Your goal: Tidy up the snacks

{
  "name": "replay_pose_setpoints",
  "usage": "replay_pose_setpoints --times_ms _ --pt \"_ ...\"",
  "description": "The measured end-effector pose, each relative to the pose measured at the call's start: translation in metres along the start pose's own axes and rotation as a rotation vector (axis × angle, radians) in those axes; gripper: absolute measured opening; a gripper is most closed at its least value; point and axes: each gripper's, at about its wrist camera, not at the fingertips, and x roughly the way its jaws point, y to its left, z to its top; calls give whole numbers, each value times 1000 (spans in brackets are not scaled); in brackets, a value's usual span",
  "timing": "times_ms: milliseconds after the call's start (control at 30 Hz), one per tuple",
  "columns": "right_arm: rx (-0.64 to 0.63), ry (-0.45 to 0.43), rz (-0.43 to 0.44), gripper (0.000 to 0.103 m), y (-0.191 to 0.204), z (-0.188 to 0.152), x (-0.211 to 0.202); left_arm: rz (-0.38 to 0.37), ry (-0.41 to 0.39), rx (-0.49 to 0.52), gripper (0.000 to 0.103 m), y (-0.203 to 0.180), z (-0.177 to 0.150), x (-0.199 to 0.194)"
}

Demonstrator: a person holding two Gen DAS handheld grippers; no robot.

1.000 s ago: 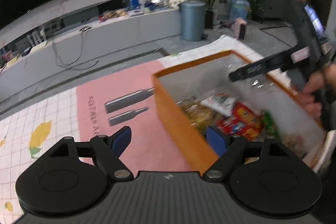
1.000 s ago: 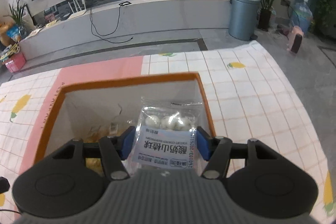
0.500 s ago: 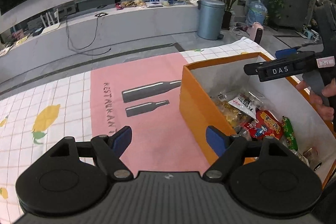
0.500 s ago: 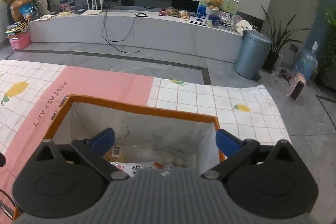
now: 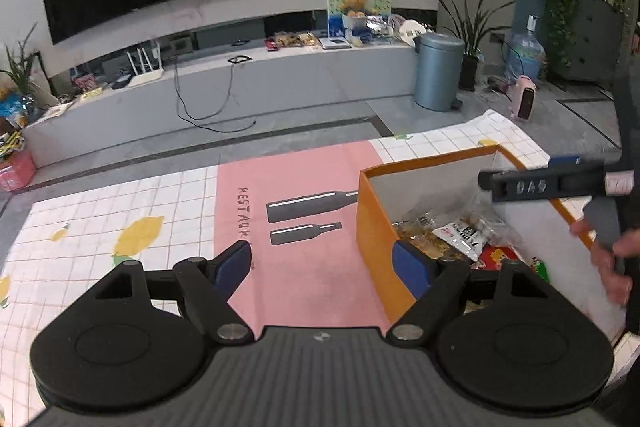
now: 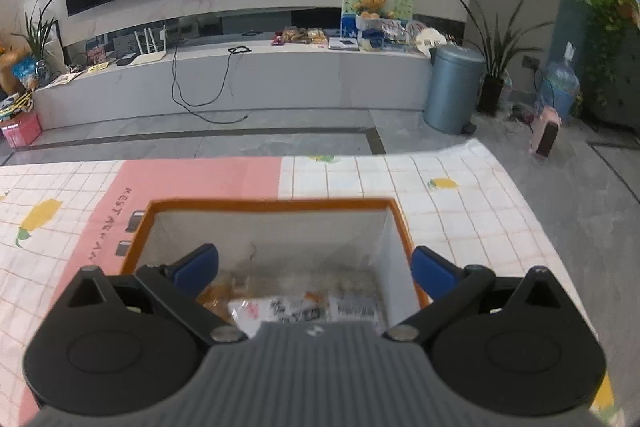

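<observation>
An orange box with white inner walls stands on the patterned cloth and holds several snack packets. My left gripper hovers over the pink strip at the box's left wall, open and empty. In the left wrist view my right gripper reaches in from the right above the box, held by a hand. From the right wrist view, my right gripper hangs over the box, jaws wide open with nothing between them. Snack packets lie blurred below it.
The cloth has a white grid with lemons and a pink strip printed with bottles. Beyond it are grey floor, a long low bench with a cable and snacks, a blue-grey bin, plants and a wall screen.
My right gripper opened and let go of the clear packet of white balls, which dropped into the box. Both grippers rose and drew back, so more of the room shows.
</observation>
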Motion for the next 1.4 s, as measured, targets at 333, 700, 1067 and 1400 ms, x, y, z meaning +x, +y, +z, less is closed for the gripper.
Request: replay_pose_setpoints --times_ms 333,700,1067,1400 --pt "57 -67 -103 100 9 -66 -83 33 -38 -51 94 -21 -13 -55" --pt "138 -161 -110 100 41 -145 -176 37 -118 -77 93 -33 -60 -111" --pt "84 -184 -128 100 68 -186 -189 -39 -92 -62 93 -50 -106 -88" --pt "33 -43 -118 100 79 -187 -162 22 -21 -40 95 -51 -121 -69"
